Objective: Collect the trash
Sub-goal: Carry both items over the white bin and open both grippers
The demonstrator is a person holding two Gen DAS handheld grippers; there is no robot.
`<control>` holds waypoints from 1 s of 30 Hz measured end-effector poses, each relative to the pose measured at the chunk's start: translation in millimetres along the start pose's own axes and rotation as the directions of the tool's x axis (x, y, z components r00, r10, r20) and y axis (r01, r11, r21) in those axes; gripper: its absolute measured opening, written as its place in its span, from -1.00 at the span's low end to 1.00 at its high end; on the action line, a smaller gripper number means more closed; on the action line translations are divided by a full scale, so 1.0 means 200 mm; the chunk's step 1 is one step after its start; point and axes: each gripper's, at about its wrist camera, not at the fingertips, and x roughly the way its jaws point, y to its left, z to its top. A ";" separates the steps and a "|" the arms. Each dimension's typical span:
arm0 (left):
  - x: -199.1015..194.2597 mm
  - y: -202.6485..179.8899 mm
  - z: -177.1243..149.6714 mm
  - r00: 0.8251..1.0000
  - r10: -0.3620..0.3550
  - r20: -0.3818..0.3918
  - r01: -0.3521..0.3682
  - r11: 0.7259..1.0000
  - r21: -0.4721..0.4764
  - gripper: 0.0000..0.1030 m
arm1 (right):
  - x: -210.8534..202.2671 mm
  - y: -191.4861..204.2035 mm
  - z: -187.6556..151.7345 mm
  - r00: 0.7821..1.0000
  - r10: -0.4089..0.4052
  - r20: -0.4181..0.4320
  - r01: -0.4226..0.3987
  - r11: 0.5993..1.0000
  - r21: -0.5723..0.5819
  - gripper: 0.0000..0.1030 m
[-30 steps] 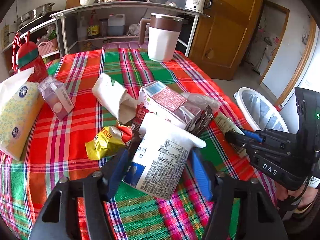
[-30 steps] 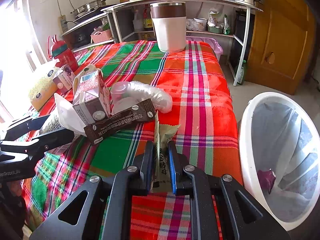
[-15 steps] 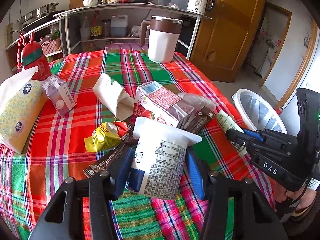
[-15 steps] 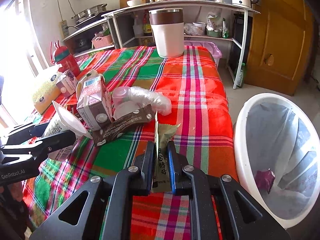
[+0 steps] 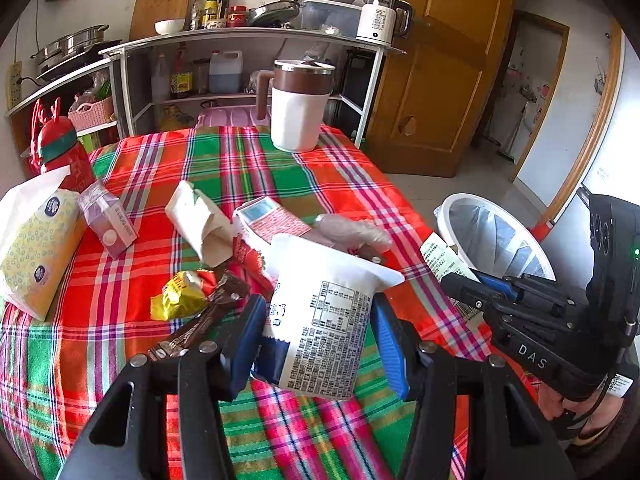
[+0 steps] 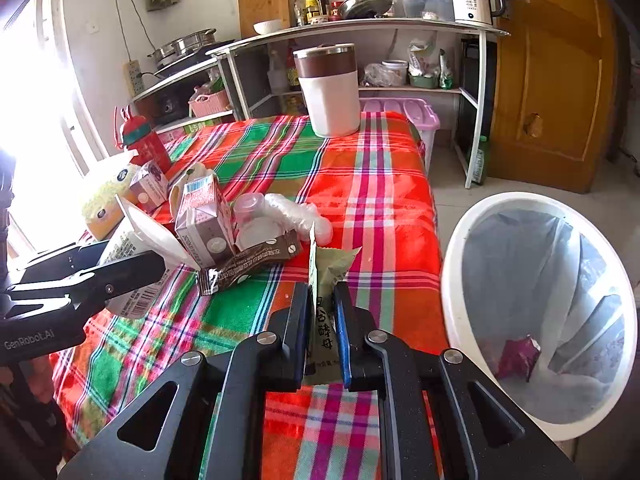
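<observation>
Currently we hold the left gripper (image 5: 320,320) clamped on a white yoghurt cup (image 5: 324,316), its blue pads (image 5: 390,340) pressing both sides, cup lifted above the plaid tablecloth (image 5: 280,168); our right gripper (image 6: 322,316) is pinched tight on a flat green sachet (image 6: 326,280), which stands upright between the jaws; a white bin (image 6: 452,280) sits just beside the table edge, a purple wrapper (image 6: 516,356) inside; a pink milk carton (image 6: 204,216) and brown wrapper (image 6: 256,260) lie on the cloth.
</observation>
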 end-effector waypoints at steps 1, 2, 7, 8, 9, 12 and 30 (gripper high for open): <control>0.00 -0.01 0.01 1.000 0.001 0.000 -0.001 1.000 0.001 0.08 | -0.01 -0.01 0.00 1.000 -0.002 0.005 0.002 1.000 0.002 -0.74; 0.00 -0.02 0.01 1.000 0.002 0.002 -0.002 1.000 0.003 0.08 | -0.03 -0.02 0.00 1.000 -0.004 0.009 0.004 1.000 0.004 -0.74; 0.01 -0.12 0.03 1.000 0.010 0.018 -0.011 0.999 0.043 0.08 | -0.09 -0.08 -0.01 0.999 -0.018 0.032 0.017 0.999 0.027 -0.74; 0.01 -0.15 0.04 1.000 0.005 0.021 -0.007 0.999 0.053 0.08 | -0.10 -0.10 -0.01 0.999 -0.023 0.037 0.022 0.999 0.032 -0.74; 0.01 -0.17 0.05 1.000 -0.006 0.024 0.004 0.998 0.059 0.08 | -0.11 -0.10 -0.01 0.999 -0.026 0.040 0.025 0.999 0.035 -0.74; 0.02 -0.25 0.07 0.999 -0.018 0.027 0.016 0.997 0.080 0.08 | -0.15 -0.16 -0.02 0.998 -0.041 0.052 0.038 0.998 0.053 -0.74; 0.21 -0.67 0.17 0.992 -0.128 -0.002 0.126 0.979 0.160 0.09 | -0.30 -0.56 -0.08 0.986 -0.155 0.060 0.143 0.975 0.169 -0.74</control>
